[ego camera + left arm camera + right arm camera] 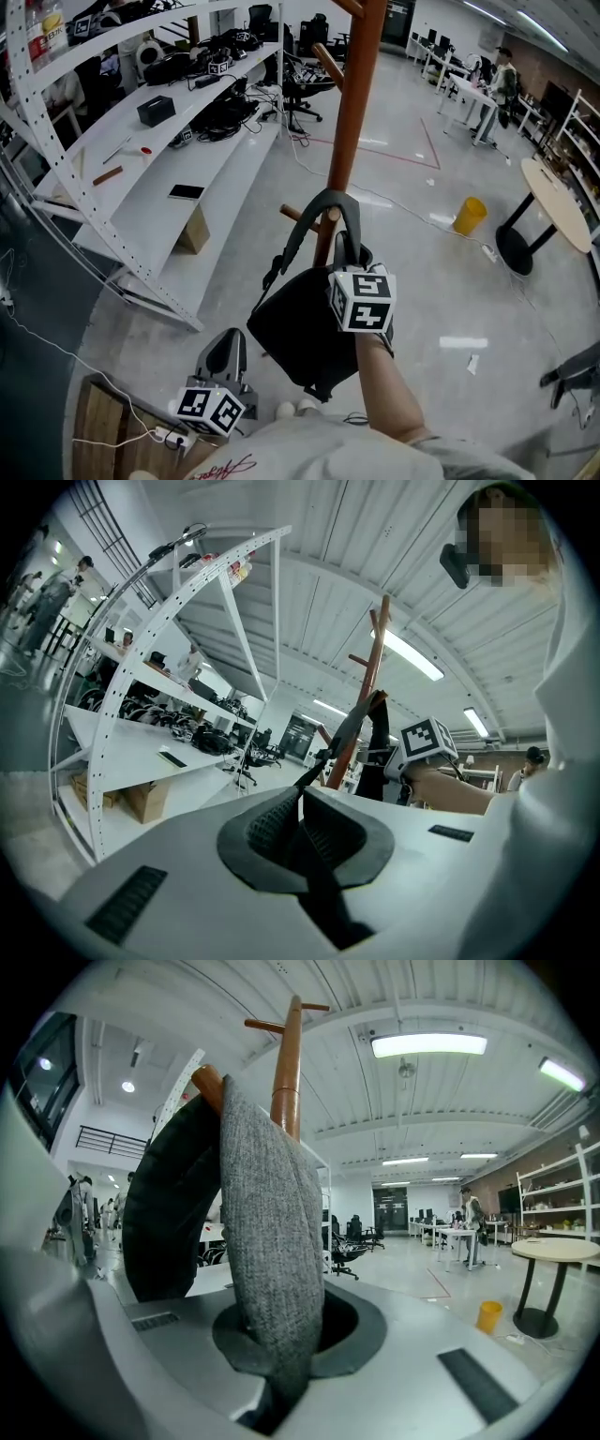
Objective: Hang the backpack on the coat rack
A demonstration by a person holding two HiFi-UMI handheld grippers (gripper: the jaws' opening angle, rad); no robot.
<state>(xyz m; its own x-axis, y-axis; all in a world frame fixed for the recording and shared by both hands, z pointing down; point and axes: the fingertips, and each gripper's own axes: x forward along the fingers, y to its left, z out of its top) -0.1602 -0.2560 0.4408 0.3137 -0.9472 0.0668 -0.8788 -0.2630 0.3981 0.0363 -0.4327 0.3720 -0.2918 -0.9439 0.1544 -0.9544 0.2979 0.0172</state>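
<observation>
The brown wooden coat rack [352,122] stands in the middle of the head view, with a short peg [298,216] low on its pole. The black backpack [295,328] hangs just below that peg. Its grey top strap [323,199] loops over the peg's end. My right gripper [349,251] is shut on this strap [272,1241], right beside the pole [286,1063]. The peg's tip [208,1082] shows above the dark bag [173,1204]. My left gripper [228,339] hangs lower left of the bag, shut and holding nothing [300,803].
A long white shelving rack [141,187] with gear runs along the left, a cardboard box [194,230] under it. A yellow bin [469,216] and a round table [558,202] stand right. A person [502,80] stands by desks at the back. A wooden board [103,431] lies near my feet.
</observation>
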